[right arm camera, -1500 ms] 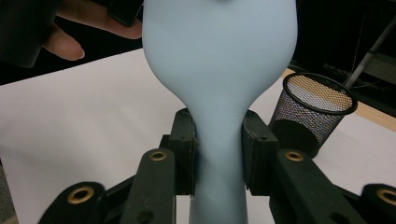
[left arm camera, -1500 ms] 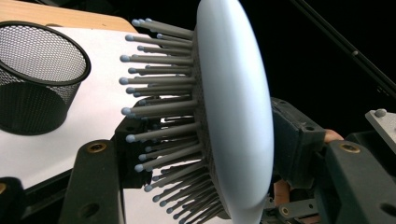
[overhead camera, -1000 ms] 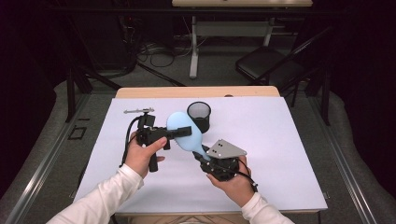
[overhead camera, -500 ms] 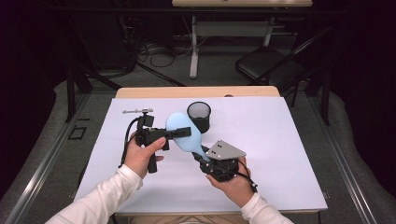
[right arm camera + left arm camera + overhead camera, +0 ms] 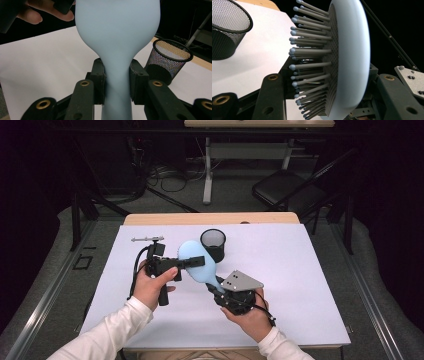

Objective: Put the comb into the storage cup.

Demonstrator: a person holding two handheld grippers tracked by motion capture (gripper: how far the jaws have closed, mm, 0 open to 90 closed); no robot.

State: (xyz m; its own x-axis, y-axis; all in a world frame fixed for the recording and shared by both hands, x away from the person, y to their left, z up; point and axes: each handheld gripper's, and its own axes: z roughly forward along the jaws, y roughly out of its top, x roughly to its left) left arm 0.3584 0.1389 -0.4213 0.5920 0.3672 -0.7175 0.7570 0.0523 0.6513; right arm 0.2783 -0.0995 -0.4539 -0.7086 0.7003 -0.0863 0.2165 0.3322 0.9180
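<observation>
A light blue hairbrush (image 5: 194, 259) is held above the white table (image 5: 300, 270), near its middle. My right gripper (image 5: 216, 286) is shut on the brush's narrow handle (image 5: 117, 75), with a pad pressed on each side. My left gripper (image 5: 198, 262) reaches in from the left and closes on the brush head (image 5: 352, 50). One pad meets the grey bristle tips (image 5: 294, 67) and the other rests against the smooth back. The brush stands on edge between those jaws.
A black mesh cup (image 5: 213, 244) stands upright just behind the brush. A thin grey metal tool (image 5: 147, 239) lies at the back left of the table. A dark folding chair (image 5: 290, 190) and desk legs are on the floor beyond the table.
</observation>
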